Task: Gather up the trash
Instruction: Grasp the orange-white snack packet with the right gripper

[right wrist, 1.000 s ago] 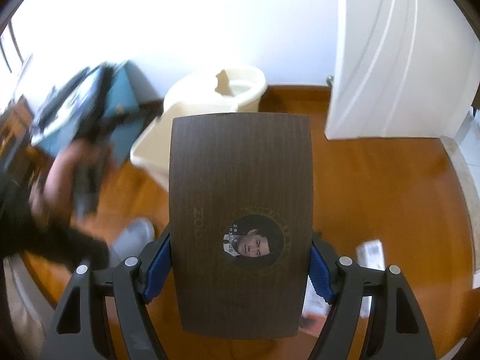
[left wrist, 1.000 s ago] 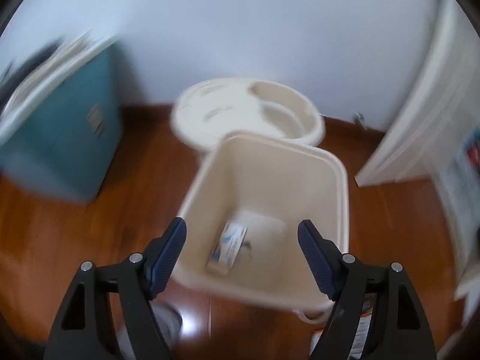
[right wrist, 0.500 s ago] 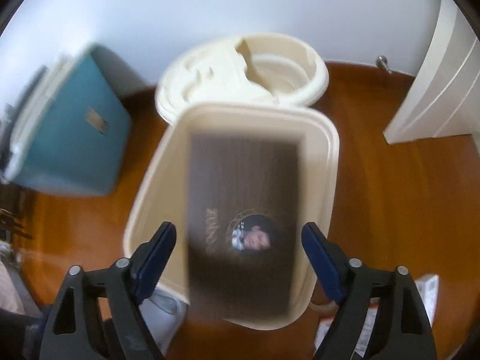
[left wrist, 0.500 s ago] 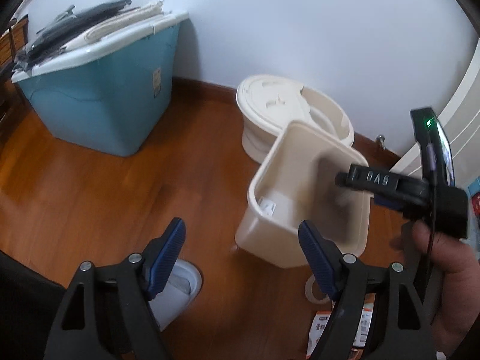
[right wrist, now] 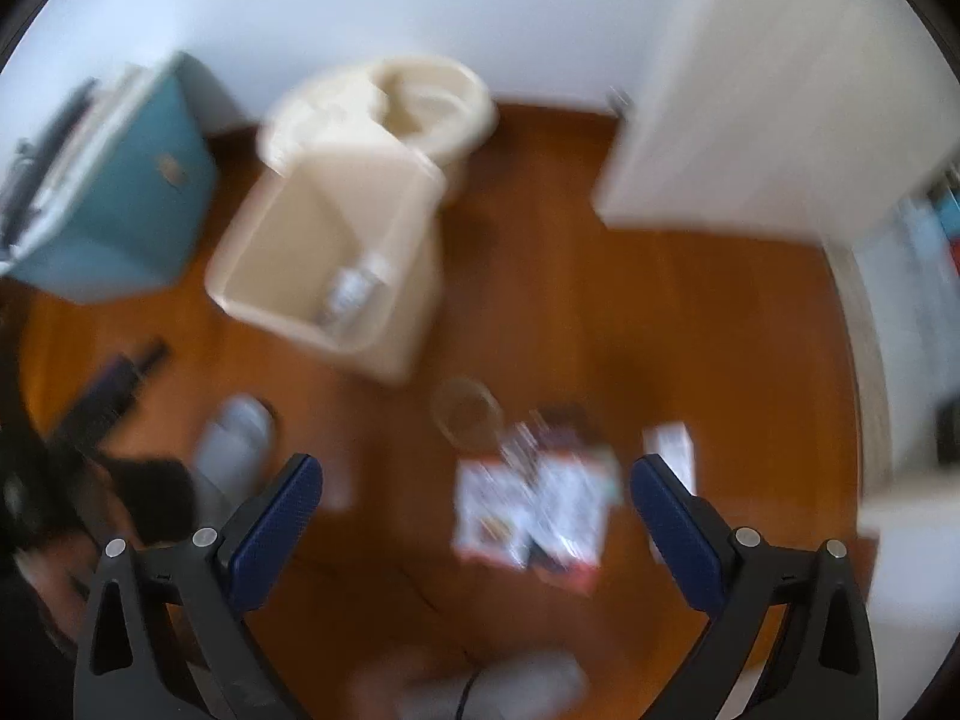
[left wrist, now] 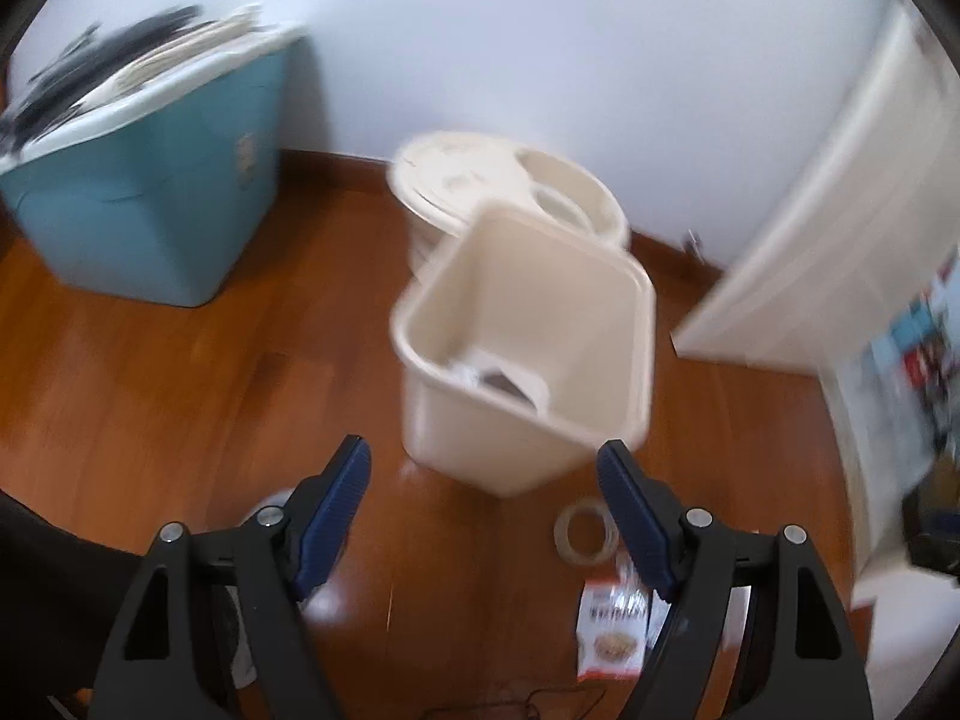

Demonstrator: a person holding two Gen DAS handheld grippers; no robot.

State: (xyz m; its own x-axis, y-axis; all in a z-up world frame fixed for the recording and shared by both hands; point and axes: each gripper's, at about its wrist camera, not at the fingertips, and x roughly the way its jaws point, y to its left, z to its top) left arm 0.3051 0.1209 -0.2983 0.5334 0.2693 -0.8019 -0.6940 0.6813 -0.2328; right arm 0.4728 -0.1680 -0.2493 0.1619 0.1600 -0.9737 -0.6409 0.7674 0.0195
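A cream rectangular trash bin [left wrist: 528,360] stands on the wooden floor, with papers in its bottom [left wrist: 492,378]; it also shows in the right wrist view [right wrist: 336,264]. My left gripper [left wrist: 483,498] is open and empty, just short of the bin. My right gripper [right wrist: 477,516] is open and empty above the floor. Printed wrappers [right wrist: 534,510] lie under it, with a clear tape ring [right wrist: 468,414] and a small white box [right wrist: 672,450] nearby. The left wrist view shows the tape ring [left wrist: 585,534] and a red-white packet [left wrist: 612,630].
A round cream lidded pail [left wrist: 510,186] stands behind the bin. A teal storage box [left wrist: 150,198] with stacked items stands at left. A white door [right wrist: 750,90] is at right. A grey slipper [right wrist: 234,438] lies at lower left.
The dark wood-grain card left my right gripper and dropped into the bin. The right gripper then swung right and down over the floor litter. My left gripper stayed open.
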